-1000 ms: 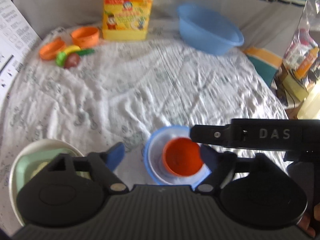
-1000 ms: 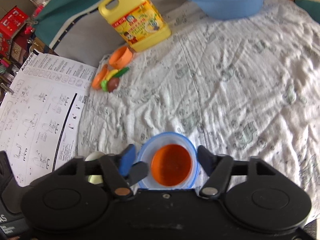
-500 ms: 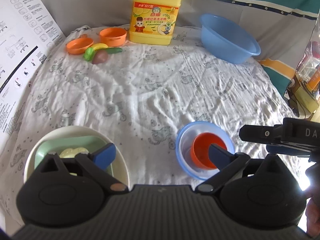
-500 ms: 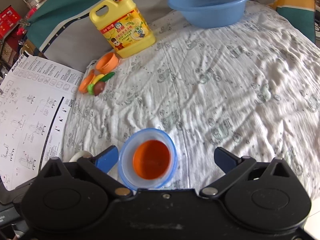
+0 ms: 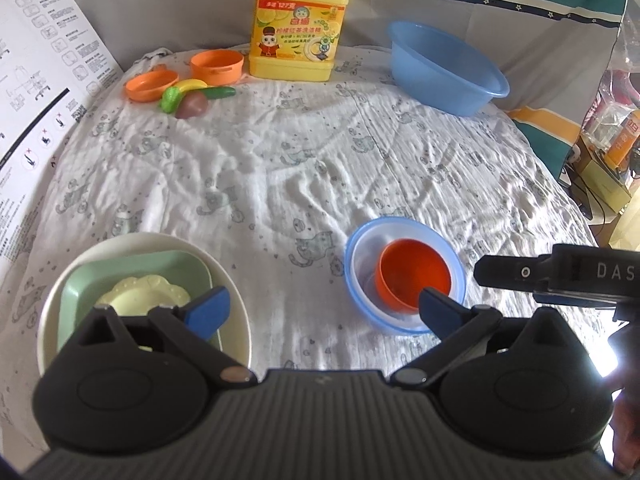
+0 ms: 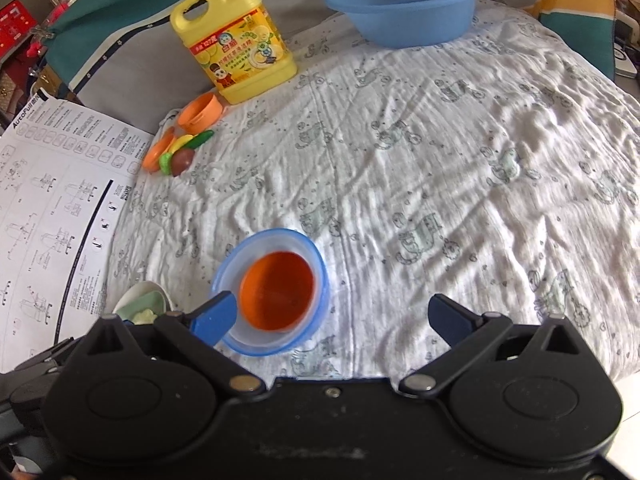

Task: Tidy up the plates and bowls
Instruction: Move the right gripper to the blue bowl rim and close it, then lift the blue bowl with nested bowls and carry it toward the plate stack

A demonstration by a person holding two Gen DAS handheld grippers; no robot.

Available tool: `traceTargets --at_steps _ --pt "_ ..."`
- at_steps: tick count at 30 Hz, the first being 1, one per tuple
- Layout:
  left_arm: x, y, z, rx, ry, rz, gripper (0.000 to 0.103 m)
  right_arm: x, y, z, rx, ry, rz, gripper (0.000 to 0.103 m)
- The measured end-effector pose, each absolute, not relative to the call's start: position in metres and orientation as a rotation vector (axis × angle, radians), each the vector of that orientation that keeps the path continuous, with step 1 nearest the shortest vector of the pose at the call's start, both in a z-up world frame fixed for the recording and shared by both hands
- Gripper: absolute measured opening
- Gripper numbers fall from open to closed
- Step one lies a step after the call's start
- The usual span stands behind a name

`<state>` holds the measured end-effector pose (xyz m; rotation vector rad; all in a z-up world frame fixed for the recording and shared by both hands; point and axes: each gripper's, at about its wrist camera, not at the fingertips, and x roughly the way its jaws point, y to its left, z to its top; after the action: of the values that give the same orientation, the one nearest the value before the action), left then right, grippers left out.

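Left wrist view: the white plate (image 5: 236, 304) stack sits at the surface's (image 5: 320, 160) near-left edge, bare cloth beyond, then the orange bowl (image 5: 412, 272) nested in the blue-rimmed bowl (image 5: 356, 264); the left hand-held gripper (image 5: 324, 312) and the right hand-held gripper (image 6: 332, 318) have just been opening, both now fully spread, holding nothing.

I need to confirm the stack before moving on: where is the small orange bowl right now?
The orange bowl sits nested inside the blue-rimmed bowl on the cloth, near and right of centre in the left wrist view, right of the white plate.
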<state>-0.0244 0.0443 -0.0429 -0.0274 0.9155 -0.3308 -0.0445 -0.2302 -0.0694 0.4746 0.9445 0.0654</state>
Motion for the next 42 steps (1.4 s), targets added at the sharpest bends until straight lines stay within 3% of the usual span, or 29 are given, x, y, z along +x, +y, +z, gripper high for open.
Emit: traceTargets --at_steps 13,18,24,31,42 --pt "-0.012 0.03 -0.062 -0.026 0.924 -0.375 0.102 -0.036 -0.225 -0.082 0.478 0.96 0.054 0.103" --pt "-0.004 0.025 -0.066 -0.032 0.929 -0.397 0.097 -0.031 -0.222 -0.083 0.467 0.962 0.029 0.103" --pt "0.004 0.022 -0.071 -0.049 0.938 -0.418 0.092 -0.023 -0.223 -0.085 0.47 0.986 0.03 0.096" --pt "0.008 0.018 -0.075 -0.06 0.945 -0.454 0.082 -0.011 -0.223 -0.091 0.503 1.022 0.069 0.078" --pt "0.012 0.015 -0.082 -0.101 0.981 -0.505 0.047 -0.004 -0.209 -0.093 0.475 1.016 0.114 0.035"
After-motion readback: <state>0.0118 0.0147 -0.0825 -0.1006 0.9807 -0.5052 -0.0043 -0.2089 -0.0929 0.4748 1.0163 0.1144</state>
